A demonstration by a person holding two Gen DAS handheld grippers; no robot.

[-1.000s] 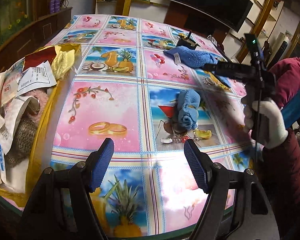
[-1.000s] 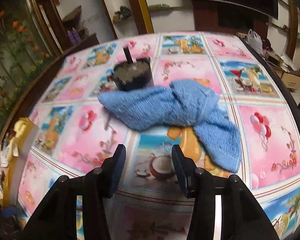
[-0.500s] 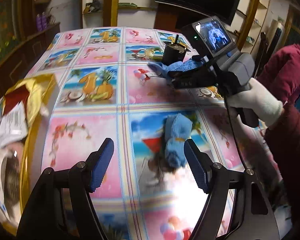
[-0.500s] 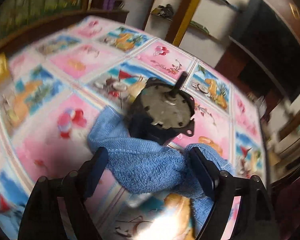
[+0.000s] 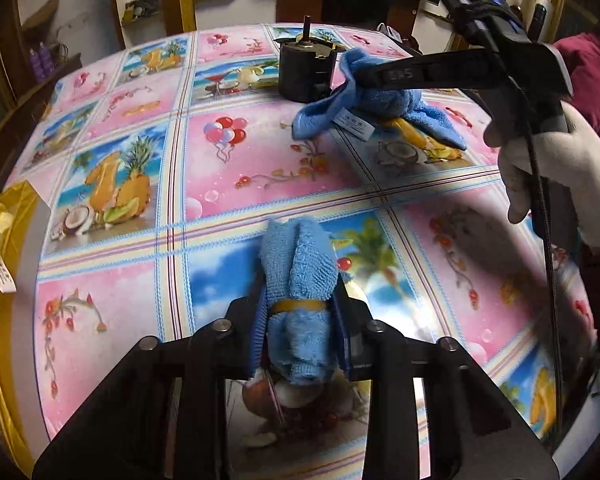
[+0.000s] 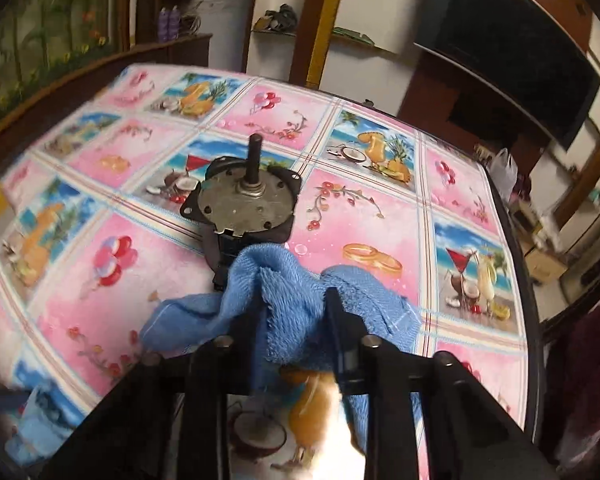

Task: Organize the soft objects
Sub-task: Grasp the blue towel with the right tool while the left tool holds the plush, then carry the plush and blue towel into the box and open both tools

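On table — left gripper [image 5: 302, 330] clamps rolled towel [image 5: 298, 280]; right gripper [image 6: 294, 320] closing on loose towel [image 6: 284, 284].

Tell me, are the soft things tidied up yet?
Not yet. Nothing looks put away. The left gripper is shut on the rolled blue towel with a yellow band, and the right gripper is closing on the loose blue terry cloth beside the black metal motor. Both towels are on the flowery tablecloth.
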